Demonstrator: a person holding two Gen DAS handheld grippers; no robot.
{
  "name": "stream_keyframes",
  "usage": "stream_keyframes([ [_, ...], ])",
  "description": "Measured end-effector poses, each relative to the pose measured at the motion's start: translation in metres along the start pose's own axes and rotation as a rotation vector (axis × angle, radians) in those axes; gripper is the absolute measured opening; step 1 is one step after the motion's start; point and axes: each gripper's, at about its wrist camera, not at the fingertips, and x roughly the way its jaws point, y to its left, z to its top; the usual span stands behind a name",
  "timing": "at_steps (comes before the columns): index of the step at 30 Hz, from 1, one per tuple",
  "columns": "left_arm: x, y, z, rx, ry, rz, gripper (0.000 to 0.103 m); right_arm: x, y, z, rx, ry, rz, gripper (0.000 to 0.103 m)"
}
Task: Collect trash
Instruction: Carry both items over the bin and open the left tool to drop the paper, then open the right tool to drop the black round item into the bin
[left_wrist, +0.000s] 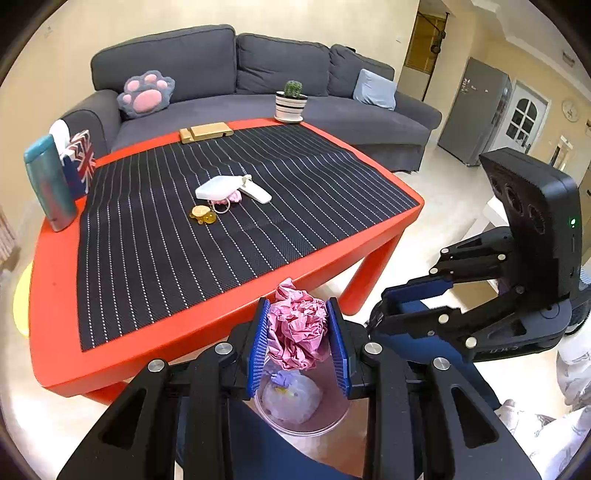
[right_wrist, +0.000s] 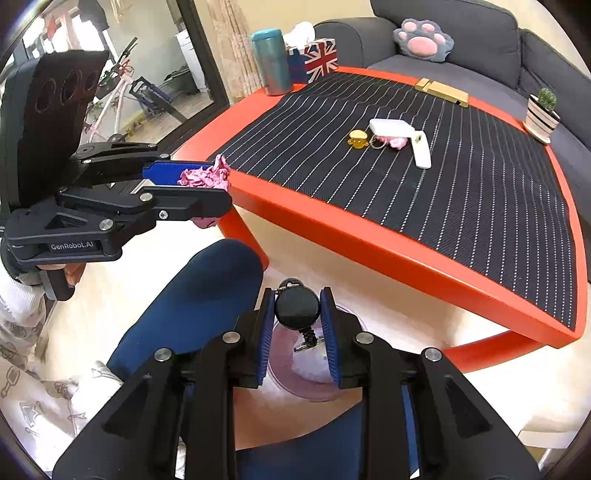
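My left gripper (left_wrist: 298, 341) is shut on a crumpled pink paper ball (left_wrist: 297, 330) and holds it just above a clear pink bin (left_wrist: 325, 424) on the floor, which has a pale wad of trash (left_wrist: 291, 397) inside. The ball and left gripper (right_wrist: 207, 184) also show at the left of the right wrist view. My right gripper (right_wrist: 297, 325) is shut on a round black badge reel (right_wrist: 296, 308) with a clip hanging under it, above the same bin (right_wrist: 295, 387). The right gripper (left_wrist: 413, 299) sits to the right of the left one.
A red table (left_wrist: 184, 332) with a black striped mat (left_wrist: 221, 206) holds a white case (left_wrist: 218, 186), a white stick (left_wrist: 256, 192), an amber turtle (left_wrist: 202, 214), a key ring, a teal bottle (left_wrist: 50, 181), a flag tissue box (left_wrist: 79, 162), a wooden stand (left_wrist: 205, 132) and a potted cactus (left_wrist: 291, 101). A grey sofa (left_wrist: 258, 74) stands behind. My blue-trousered legs (right_wrist: 192, 302) are beside the bin.
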Motion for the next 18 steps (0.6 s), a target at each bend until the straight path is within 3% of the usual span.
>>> stream_keyframes([
  [1,0.000,0.000,0.000,0.000,0.000,0.000,0.030,0.000,0.000,0.000,0.001,-0.003,-0.004,0.079],
  [2,0.000,0.001,0.000,-0.001,0.000,0.000,0.030,-0.001,-0.001,0.000,0.004,-0.011,-0.008,0.086],
  [8,0.002,0.000,-0.001,0.002,0.013,-0.001,0.030,-0.004,-0.011,0.001,0.039,-0.028,-0.052,0.095],
  [18,0.006,-0.004,-0.003,0.012,0.028,-0.018,0.030,-0.013,-0.019,-0.002,0.069,-0.049,-0.067,0.095],
])
